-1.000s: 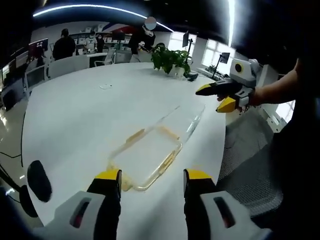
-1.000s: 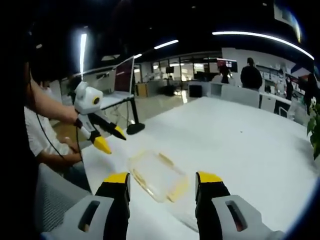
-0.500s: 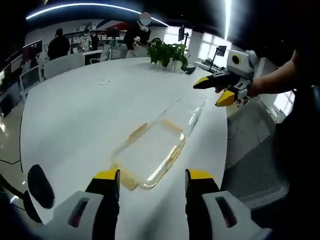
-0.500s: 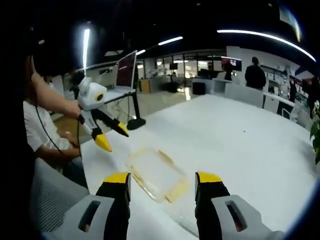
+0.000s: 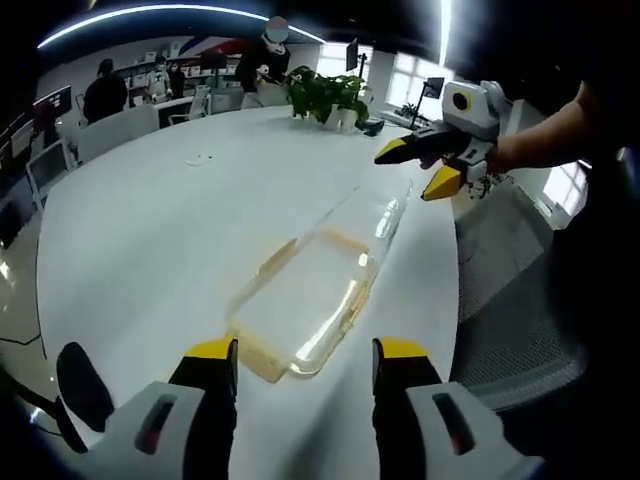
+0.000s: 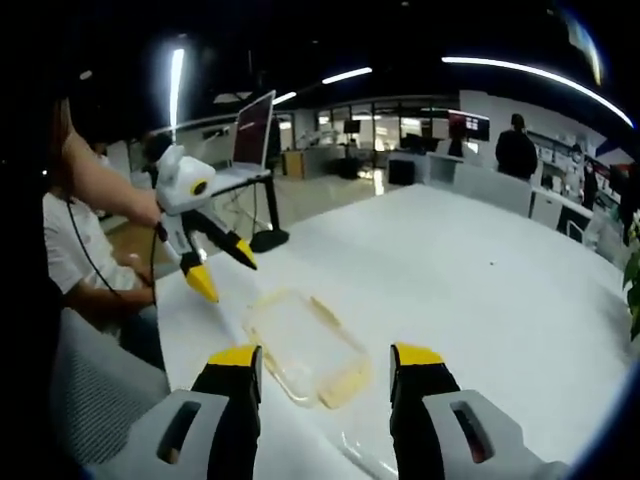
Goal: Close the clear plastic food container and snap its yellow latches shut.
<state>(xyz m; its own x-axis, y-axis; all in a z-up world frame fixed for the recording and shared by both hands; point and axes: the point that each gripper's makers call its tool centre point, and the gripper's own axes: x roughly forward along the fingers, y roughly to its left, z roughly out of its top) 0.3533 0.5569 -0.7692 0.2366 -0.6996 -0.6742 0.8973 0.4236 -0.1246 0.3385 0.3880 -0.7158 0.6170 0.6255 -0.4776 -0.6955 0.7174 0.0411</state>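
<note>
one clear container (image 5: 305, 295) lain open near the table (image 5: 150, 230) edge | two grippers — left gripper (image 5: 300, 375), right gripper (image 6: 322, 372) — jaws held apart, nothing gripped

this was an open-plan office. a large white round-edged meeting table (image 5: 150, 230) filled the foreground, with a potted green plant (image 5: 325, 95) at its far edge in the left gripper view. beyond it stood rows of desks with monitors (image 6: 465, 124), pale office chairs (image 5: 110, 130) and several people standing among them. long strip lights (image 6: 520, 70) ran across a dark ceiling. a laptop on a raised stand (image 6: 255, 130) stood off the table's near corner in the right gripper view, and bright windows (image 5: 410, 90) lined one wall.
</note>
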